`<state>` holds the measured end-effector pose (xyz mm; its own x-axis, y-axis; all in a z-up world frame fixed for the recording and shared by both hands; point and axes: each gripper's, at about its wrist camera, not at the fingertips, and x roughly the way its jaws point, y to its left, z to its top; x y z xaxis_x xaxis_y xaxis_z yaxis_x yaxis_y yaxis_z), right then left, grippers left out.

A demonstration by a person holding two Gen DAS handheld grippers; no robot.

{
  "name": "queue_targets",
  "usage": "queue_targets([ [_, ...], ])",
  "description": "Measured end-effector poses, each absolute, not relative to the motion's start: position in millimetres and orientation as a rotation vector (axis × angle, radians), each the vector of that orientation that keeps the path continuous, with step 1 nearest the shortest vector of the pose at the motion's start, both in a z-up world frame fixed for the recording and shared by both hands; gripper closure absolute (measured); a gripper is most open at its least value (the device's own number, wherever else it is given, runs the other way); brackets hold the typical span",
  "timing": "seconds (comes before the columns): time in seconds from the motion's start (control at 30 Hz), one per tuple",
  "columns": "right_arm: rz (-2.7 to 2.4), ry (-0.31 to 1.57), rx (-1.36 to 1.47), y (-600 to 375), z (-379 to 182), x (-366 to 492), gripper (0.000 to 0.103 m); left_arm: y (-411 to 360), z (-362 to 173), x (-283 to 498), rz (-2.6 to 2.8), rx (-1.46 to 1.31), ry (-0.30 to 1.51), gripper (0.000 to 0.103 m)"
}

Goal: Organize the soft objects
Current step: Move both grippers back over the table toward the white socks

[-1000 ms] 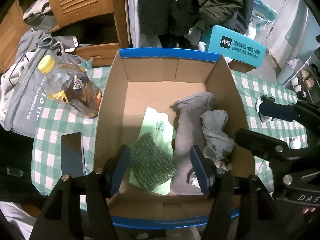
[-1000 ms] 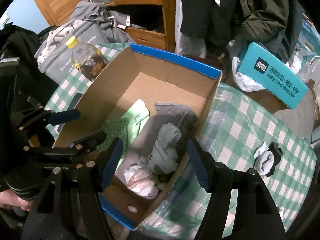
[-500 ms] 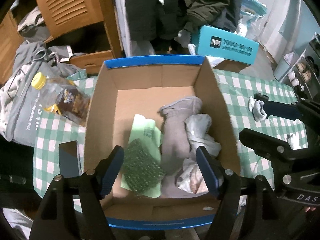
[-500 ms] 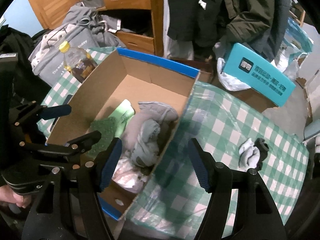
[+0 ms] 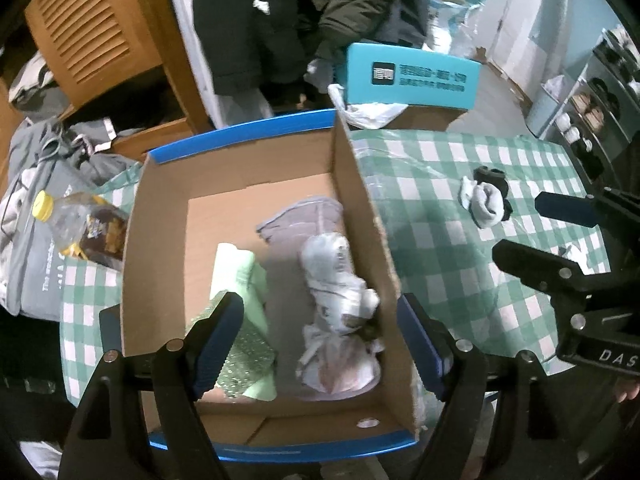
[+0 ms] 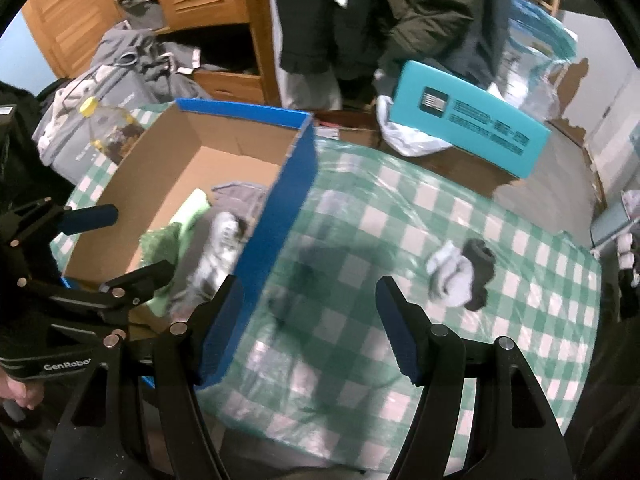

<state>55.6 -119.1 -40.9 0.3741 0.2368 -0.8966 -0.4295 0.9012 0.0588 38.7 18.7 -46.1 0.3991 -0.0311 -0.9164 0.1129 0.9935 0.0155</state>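
Note:
An open cardboard box with blue rims stands on the green checked cloth. Inside lie a green scrub pad, a pale green cloth, a grey garment and a whitish bundle. My left gripper hangs over the box's near half; its jaws are opening with nothing between them. A rolled grey and black sock bundle lies on the cloth to the right, also seen in the left wrist view. My right gripper is open and empty over the cloth beside the box wall.
A bottle with a yellow cap lies left of the box, beside a grey bag. A teal carton and white plastic bag sit behind the table. Dark coats hang at the back; wooden cabinet at left.
Both grippers have shifted to the right: the right one has left the box and is now over the cloth nearer the sock bundle. The left jaws have spread wider.

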Motion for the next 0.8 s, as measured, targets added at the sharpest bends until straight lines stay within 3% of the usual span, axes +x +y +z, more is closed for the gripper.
queue_targets([
  [0.8,0.218,1.144,-0.077,-260,-65,46,0.034,-88,-64,58,-0.218,0.17,1.217,0.023],
])
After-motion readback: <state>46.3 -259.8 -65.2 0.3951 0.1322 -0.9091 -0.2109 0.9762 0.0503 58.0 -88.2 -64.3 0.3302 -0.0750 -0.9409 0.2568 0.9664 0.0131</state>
